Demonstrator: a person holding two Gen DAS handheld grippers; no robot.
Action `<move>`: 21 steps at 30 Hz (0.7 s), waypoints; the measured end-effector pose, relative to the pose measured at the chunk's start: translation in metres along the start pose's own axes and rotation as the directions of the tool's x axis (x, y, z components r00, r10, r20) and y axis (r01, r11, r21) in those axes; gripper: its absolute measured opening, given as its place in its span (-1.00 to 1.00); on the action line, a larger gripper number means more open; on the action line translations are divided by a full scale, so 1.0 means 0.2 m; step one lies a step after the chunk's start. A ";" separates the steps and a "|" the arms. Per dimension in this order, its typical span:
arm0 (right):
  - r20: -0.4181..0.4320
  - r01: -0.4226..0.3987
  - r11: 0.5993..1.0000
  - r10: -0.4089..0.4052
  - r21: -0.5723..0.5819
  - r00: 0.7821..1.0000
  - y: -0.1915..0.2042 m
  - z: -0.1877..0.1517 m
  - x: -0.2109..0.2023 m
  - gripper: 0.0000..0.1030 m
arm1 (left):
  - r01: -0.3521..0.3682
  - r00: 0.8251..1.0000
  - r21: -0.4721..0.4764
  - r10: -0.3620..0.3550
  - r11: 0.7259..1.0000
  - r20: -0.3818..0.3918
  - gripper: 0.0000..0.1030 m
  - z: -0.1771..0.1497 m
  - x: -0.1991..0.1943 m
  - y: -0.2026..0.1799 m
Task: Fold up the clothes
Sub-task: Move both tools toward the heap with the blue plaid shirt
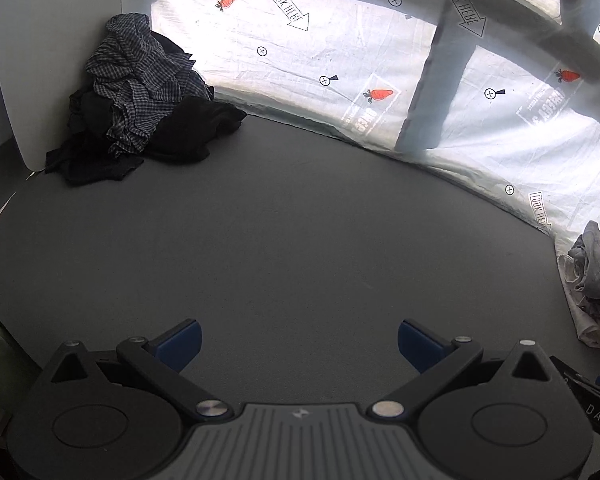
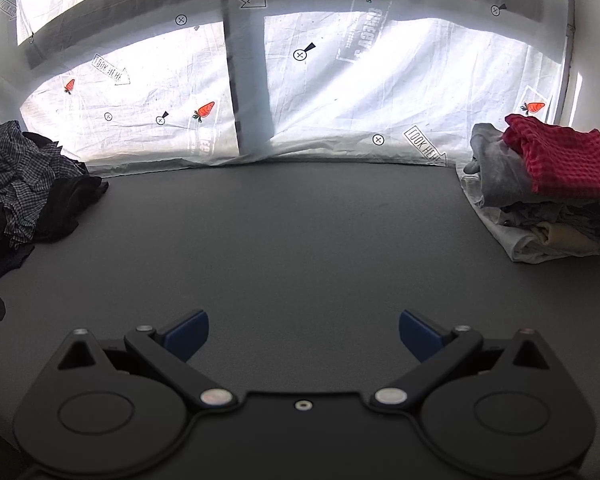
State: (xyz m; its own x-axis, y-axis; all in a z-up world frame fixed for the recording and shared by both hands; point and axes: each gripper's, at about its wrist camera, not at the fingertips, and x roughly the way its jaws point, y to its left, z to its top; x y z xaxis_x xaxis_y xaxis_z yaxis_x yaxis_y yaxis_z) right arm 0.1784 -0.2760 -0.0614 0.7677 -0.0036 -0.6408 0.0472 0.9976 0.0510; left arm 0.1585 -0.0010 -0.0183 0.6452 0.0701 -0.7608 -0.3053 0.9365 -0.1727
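A folded stack (image 2: 548, 184) is seen right; a crumpled pile (image 1: 140, 100) remains. Both the left gripper (image 1: 299, 344) and right gripper (image 2: 303, 338) are held wide open, empty.

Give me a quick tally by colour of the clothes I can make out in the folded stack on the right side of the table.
Red checked waffle-weave cloth, on top: 1
Grey garment: 1
Dark grey patterned garment: 1
Tan garment: 1
White garment, at the bottom: 1
Total: 5 visible layers; more may be hidden inside the stack.
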 end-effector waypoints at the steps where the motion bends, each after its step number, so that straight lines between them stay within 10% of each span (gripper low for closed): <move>1: -0.012 -0.014 1.000 0.014 -0.014 1.000 0.03 0.02 0.05 0.99 | -0.010 1.000 -0.036 0.009 0.999 -0.010 1.00 0.02 0.02 0.04; 10: -0.098 -0.123 0.984 0.111 -0.126 0.989 0.40 0.17 0.36 0.99 | -0.068 0.995 -0.328 0.038 0.942 -0.096 1.00 0.26 0.24 0.47; 21: -0.139 -0.126 0.972 0.100 -0.196 0.985 1.17 0.48 0.88 1.00 | -0.110 0.993 -0.300 0.094 0.948 -0.067 0.99 0.89 0.76 1.04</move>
State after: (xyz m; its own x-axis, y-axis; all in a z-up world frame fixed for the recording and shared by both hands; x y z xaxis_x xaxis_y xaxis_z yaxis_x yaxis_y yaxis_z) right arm 0.3856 -0.0500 -0.0890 0.6722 0.1055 -0.7328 -0.1763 0.9841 -0.0200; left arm 0.3180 0.2657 -0.0581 0.5656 0.1349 -0.8136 -0.5702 0.7767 -0.2676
